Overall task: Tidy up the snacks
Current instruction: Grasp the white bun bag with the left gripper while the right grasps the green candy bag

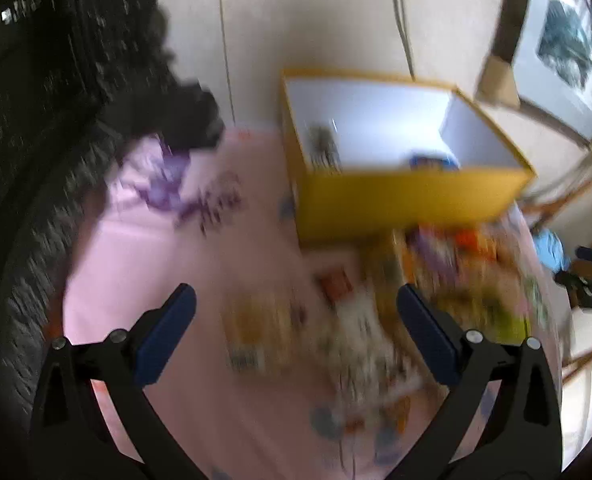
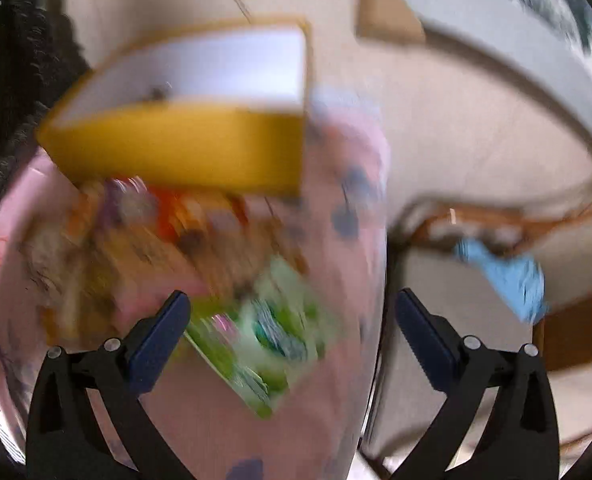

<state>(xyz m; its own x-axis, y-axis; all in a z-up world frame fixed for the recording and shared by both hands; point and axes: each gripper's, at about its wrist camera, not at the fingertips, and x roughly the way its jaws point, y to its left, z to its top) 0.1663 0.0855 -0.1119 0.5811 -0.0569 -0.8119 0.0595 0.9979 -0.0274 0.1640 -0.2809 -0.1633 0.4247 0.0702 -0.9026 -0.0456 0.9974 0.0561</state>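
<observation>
Pink cloth [image 1: 144, 264] covers the table, with loose snacks [image 1: 448, 280] piled before a yellow box [image 1: 396, 200]. Both the left gripper [image 1: 296, 332] and right gripper [image 2: 292, 330] gape wide and empty. Next comes choosing a packet, likely the green packet [image 2: 272, 332], and closing on it

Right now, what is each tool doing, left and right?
Left tool: wide open, holding nothing.
Right tool: wide open, holding nothing.

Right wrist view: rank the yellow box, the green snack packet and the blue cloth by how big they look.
1. yellow box
2. green snack packet, though it lies nearer the camera, so this is unsure
3. blue cloth
</observation>
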